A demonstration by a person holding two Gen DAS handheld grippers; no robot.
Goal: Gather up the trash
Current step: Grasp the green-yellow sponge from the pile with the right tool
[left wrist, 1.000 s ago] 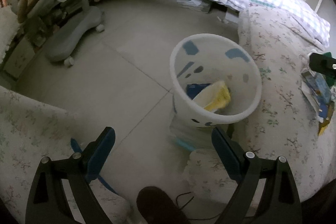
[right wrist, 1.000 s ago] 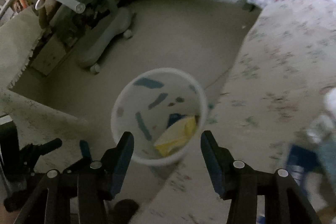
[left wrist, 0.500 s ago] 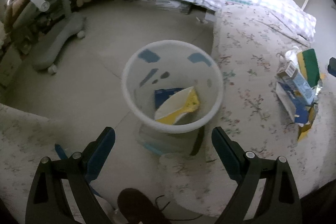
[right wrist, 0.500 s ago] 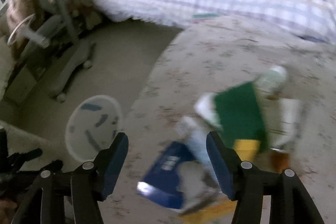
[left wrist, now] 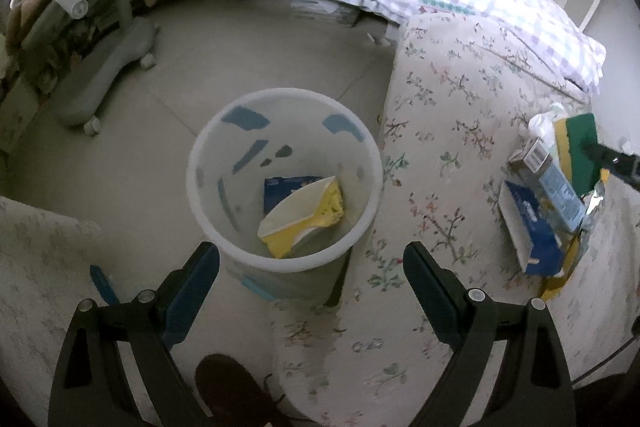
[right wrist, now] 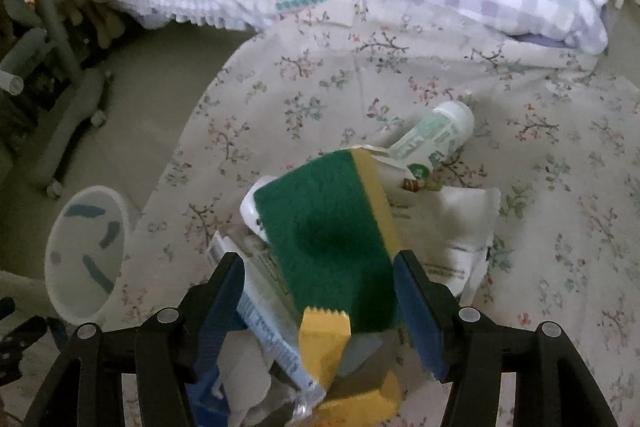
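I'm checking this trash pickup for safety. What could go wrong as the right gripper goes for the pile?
1. The right gripper, open around the green sponge, may drag the loose wrappers below.
2. The tube leaning on the pile could roll off.
3. The bin sits off the bedspread, so a carried item could drop short.

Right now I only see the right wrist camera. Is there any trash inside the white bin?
Observer: Yes. The left wrist view looks down into the bin, and a yellow and white wrapper lies at the bottom.
Operator: Anything else in there?
Observer: A blue box, partly under the wrapper.
Operator: Is my left tool holding something?
Observer: No. The left tool is open and empty, over the bin's near rim.
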